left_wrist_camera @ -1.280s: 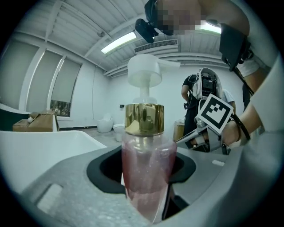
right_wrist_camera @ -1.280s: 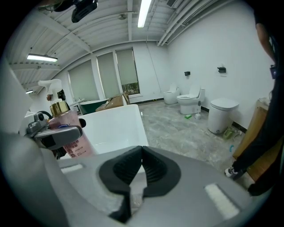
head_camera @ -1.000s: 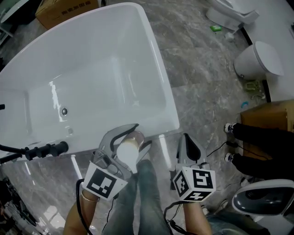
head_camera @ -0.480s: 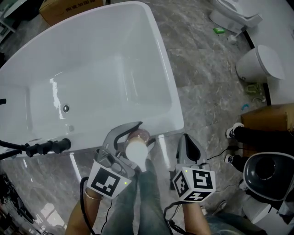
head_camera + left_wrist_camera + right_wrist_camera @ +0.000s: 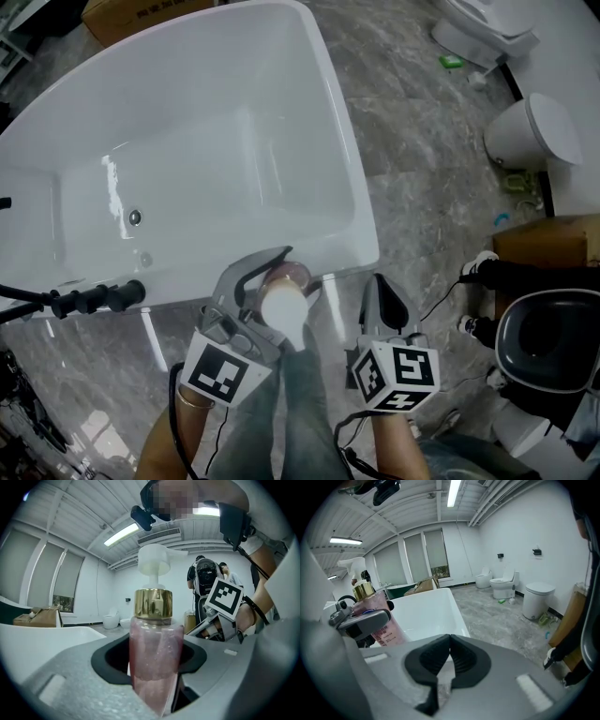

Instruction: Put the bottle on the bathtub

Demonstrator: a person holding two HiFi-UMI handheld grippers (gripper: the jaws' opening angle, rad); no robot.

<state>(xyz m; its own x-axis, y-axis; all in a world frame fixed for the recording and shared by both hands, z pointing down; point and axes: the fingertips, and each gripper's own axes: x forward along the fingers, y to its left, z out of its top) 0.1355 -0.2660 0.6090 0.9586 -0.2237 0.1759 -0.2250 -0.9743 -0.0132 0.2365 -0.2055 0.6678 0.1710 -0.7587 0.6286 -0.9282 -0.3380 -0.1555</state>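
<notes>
The left gripper is held out toward the bathtub from its near side, roughly level, with the marker cube turned up to the head camera. Its jaws are clamped on the pink bottle, which is held upright at the bathtub's near rim; contact with the rim cannot be told. Just right of it, short of the bathtub's near corner, the right gripper is tilted downward, jaws pressed together on nothing. A cardboard box is seen beyond the bathtub's far end.

Right claw pressed together — pink bottle at left.
</notes>
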